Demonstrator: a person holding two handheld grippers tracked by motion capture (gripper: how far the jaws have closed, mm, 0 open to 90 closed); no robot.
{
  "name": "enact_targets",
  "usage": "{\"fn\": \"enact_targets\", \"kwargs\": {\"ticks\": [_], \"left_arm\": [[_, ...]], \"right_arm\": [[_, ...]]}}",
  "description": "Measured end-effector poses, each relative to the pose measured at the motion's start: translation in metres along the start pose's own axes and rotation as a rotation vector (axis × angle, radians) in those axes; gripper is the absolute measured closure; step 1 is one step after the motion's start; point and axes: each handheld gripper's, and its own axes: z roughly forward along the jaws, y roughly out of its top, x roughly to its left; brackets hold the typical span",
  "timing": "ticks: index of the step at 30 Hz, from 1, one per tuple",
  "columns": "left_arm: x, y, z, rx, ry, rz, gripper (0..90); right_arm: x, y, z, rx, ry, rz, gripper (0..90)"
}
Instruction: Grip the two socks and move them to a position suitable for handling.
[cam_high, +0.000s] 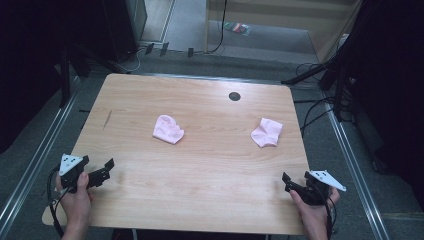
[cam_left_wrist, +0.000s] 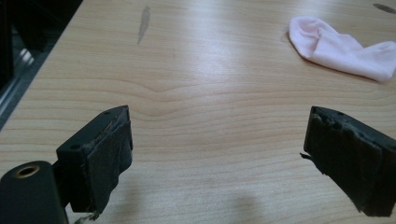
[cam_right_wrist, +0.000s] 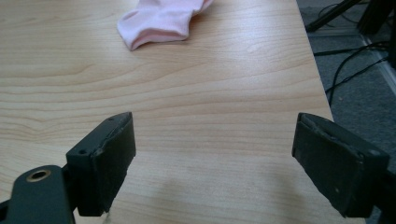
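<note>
High view shows 2 pink socks on the desk (cam_high: 200, 165): the left sock (cam_high: 168, 129) near the middle and the right sock (cam_high: 266, 132) toward the right edge, well apart from each other. The left gripper (cam_high: 102, 170) hovers at the near left corner and the right gripper (cam_high: 295, 182) at the near right corner, each held in a hand, both with jaws spread wide and nothing between them.

The step in hand looks like the reach toward the socks. To do it well, each gripper should travel forward and inward, stay low, and come down with 1 jaw on either side of a bunched fold (thin fabric lying flat slips away easily), then pinch without pressing hard into the wood.

Left gripper view puts its sock (cam_left_wrist: 343, 49) ahead and to the right of the open jaws, far off. Right gripper view has its sock (cam_right_wrist: 161, 21) ahead and slightly left, also well beyond the jaws.
</note>
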Motion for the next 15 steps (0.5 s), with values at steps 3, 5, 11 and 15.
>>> {"fn": "enact_targets", "kwargs": {"ticks": [3, 5, 11, 15], "left_arm": [[0.001, 0.002, 0.000, -0.008, -0.011, -0.009, 8.3], [0.001, 0.002, 0.000, -0.004, -0.010, -0.007, 8.2], [-0.004, 0.002, 0.004, 0.004, 0.016, 0.021, 8.4], [-0.005, 0.002, 0.005, 0.011, 0.018, 0.030, 8.4]], "right_arm": [[0.002, 0.003, 0.001, -0.022, -0.003, 0.000, 14.7], [0.003, 0.004, 0.002, -0.028, -0.006, 0.006, 15.0], [0.021, 0.002, 0.006, -0.023, -0.015, -0.076, 16.0], [0.024, 0.002, 0.005, -0.029, -0.007, -0.095, 16.7]]}}
